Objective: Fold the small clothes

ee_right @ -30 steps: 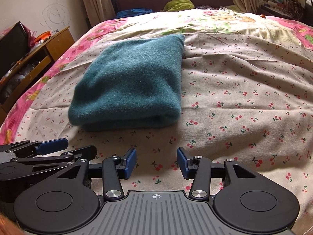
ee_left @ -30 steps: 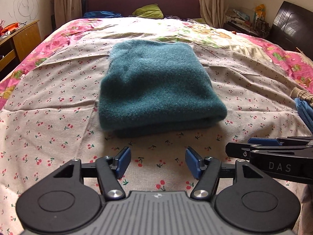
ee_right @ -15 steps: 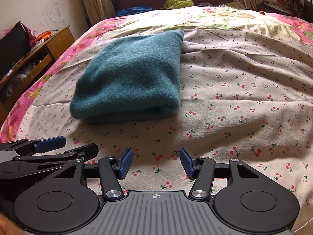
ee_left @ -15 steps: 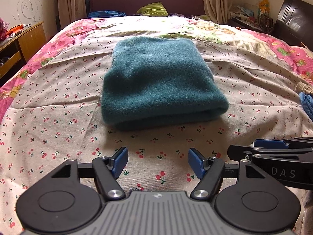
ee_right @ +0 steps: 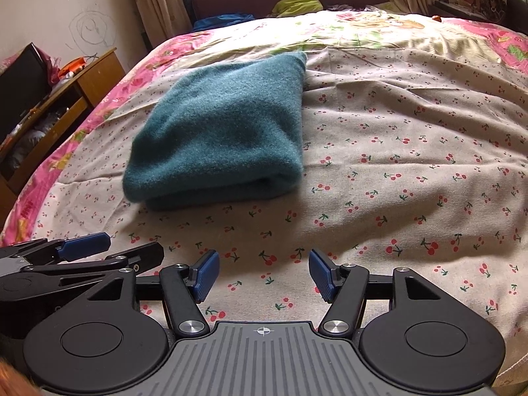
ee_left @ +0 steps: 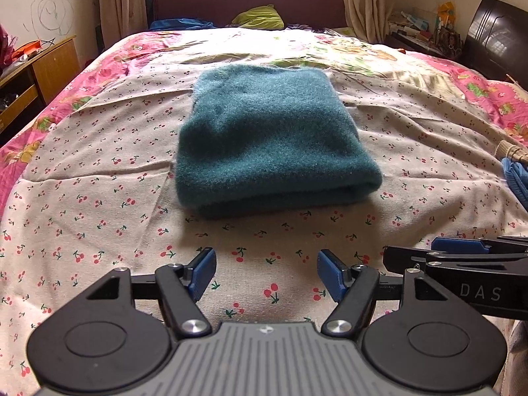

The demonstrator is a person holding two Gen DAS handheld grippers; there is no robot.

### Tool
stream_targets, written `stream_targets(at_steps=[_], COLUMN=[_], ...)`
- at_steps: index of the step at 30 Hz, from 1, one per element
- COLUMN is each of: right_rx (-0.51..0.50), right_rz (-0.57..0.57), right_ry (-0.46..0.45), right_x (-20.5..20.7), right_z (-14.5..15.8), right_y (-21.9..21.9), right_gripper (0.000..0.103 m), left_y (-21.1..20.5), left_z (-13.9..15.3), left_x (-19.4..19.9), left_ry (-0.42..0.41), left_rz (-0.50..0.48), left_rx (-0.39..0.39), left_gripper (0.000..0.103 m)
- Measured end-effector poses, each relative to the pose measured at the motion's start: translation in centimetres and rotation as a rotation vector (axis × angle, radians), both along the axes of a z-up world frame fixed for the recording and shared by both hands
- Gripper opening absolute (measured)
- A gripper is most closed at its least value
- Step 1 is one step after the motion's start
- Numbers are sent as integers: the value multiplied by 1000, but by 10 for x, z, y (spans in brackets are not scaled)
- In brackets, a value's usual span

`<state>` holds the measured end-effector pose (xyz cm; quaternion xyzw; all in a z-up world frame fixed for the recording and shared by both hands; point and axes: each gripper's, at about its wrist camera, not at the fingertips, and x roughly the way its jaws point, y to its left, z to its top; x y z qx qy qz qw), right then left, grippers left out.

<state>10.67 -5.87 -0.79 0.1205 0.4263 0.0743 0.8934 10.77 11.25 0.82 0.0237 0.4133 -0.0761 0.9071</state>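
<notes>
A teal fuzzy garment [ee_left: 270,138] lies folded in a thick rectangle on the cherry-print bedsheet [ee_left: 99,204], its rounded fold edge toward me. It also shows in the right wrist view [ee_right: 224,138], left of centre. My left gripper [ee_left: 266,272] is open and empty, hovering over the sheet short of the garment's near edge. My right gripper [ee_right: 264,272] is open and empty, beside the left one and to the right of the garment. Each gripper shows at the edge of the other's view, the right [ee_left: 462,257] and the left [ee_right: 82,254].
A wooden bedside cabinet [ee_left: 36,72] stands to the left of the bed. A maroon headboard [ee_left: 247,3] with a green pillow [ee_left: 260,18] is at the far end. A blue cloth [ee_left: 516,178] lies at the bed's right edge. Cluttered shelves [ee_left: 425,33] stand at far right.
Both grippers have drawn back a little from the folded garment, which now sits slightly farther away. Both stay open; the right jaws have spread slightly wider. The garment has not moved.
</notes>
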Motion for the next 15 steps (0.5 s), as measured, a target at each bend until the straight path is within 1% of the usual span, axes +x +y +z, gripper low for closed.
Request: stream_targets(at_steps=[6,9,12,15], right_rx=[1,14,21,15], right_rz=[-4,-6,-7,0], right_ry=[0,5,3,1], right_x=[-3,-5,-8,-10], right_z=[1,1,1,1], right_y=[0,-3,-4,-3], right_gripper=[61,61,62,64], left_y=[-5,-4,-1,-1], left_z=[3,2,-1,-5], left_x=[-1,-3,-4,-6], left_ry=[8,12,33,43], left_rz=[0,-2,-1,2], left_rx=[30,15,-16,-13], left_gripper=[78,78,78,79])
